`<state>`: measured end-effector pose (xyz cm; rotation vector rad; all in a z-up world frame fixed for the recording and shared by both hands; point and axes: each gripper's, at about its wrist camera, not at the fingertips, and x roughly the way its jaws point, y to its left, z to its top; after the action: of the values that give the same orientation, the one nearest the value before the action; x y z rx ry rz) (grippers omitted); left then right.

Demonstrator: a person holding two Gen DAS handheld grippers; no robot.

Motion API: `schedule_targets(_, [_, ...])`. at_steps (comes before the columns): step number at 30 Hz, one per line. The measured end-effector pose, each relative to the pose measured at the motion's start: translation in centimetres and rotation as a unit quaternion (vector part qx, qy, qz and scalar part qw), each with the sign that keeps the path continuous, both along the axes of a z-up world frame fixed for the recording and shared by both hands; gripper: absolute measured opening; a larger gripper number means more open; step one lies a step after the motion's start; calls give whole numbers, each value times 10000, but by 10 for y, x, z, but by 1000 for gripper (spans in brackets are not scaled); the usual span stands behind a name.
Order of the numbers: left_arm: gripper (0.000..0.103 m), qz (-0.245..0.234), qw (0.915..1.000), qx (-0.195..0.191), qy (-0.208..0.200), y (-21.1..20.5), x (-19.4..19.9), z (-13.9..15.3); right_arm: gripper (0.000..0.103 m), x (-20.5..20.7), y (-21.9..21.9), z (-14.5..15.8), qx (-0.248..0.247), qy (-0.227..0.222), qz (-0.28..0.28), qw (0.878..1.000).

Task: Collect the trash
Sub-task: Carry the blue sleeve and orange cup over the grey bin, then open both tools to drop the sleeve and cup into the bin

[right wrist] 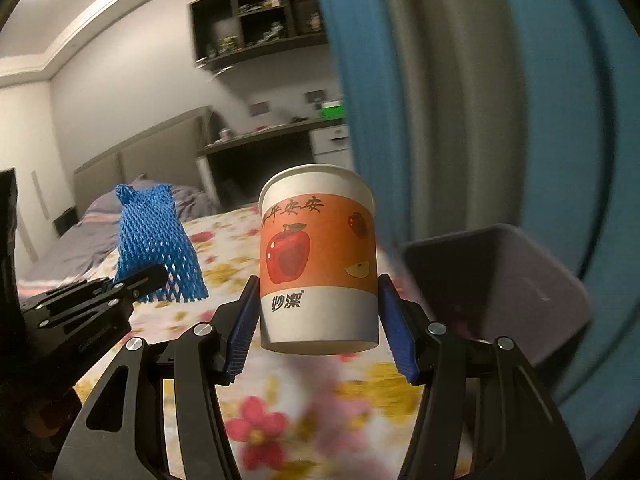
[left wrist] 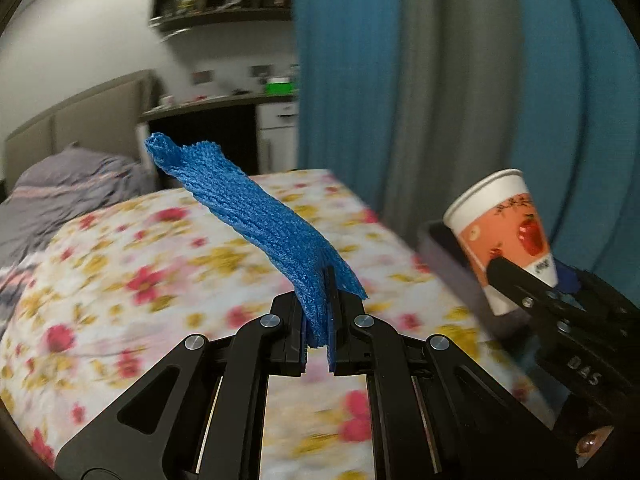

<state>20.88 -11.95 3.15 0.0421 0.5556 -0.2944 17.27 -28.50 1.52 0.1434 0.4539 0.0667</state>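
Observation:
My left gripper (left wrist: 319, 320) is shut on a blue foam net sleeve (left wrist: 256, 216), which sticks up and away over the bed. In the right wrist view the sleeve (right wrist: 154, 240) and the left gripper (right wrist: 132, 280) show at the left. My right gripper (right wrist: 318, 320) is shut on a paper cup (right wrist: 318, 256), white with an orange apple band, held upright above the bed. The cup (left wrist: 500, 232) and the right gripper (left wrist: 520, 280) also show at the right of the left wrist view.
A bed with a floral sheet (left wrist: 160, 280) lies below both grippers. A dark purple bin (right wrist: 500, 280) stands at the right beside the bed, just behind the cup. Blue and grey curtains (left wrist: 440, 100) hang behind. A desk (right wrist: 272, 136) and shelves stand at the far wall.

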Motion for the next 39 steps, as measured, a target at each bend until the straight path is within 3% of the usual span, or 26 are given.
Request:
schedule_targets(5, [6, -783, 9969, -35, -1, -66, 6, -8, 57, -8, -55, -1, -27, -98, -704, 9975])
schedule_targets(13, [6, -1985, 9797, -115, 264, -166, 23, -40, 57, -17, -127, -11, 97, -89, -1480, 9889])
schedule_targets(21, [7, -2466, 9636, -239, 1004, -207, 48, -83, 57, 4, -150, -29, 224, 120, -1609, 9866])
schedule_targets(22, [12, -2500, 9622, -198, 1063, -208, 49, -87, 57, 6, -150, -31, 247, 164, -1595, 9868])
schedule_targets(24, [32, -2465, 9631, -70, 1081, -206, 47, -92, 57, 12, -151, -38, 302, 280, -1558, 9869])
schedule_targets(25, [51, -2452, 9637, -63, 1049, -204, 45, -93, 57, 13, -150, -40, 306, 321, -1551, 9869])
schedule_targets(28, [72, -2336, 9684, -196, 855, -183, 37, -91, 58, 21, -150, -47, 300, 454, -1531, 9867])
schedule_targets(33, [82, -1858, 9794, -449, 649, -137, 32, -76, 58, 33, -145, -63, 274, 816, -1407, 9863])
schedule_targets(36, [92, -1286, 9903, -361, 383, -105, 21, -63, 58, 39, -138, -71, 180, 989, -1348, 9858])
schedule_targets(39, [97, -896, 9953, -320, 165, -86, 5, -53, 61, 44, -134, -76, 103, 1122, -1326, 9847])
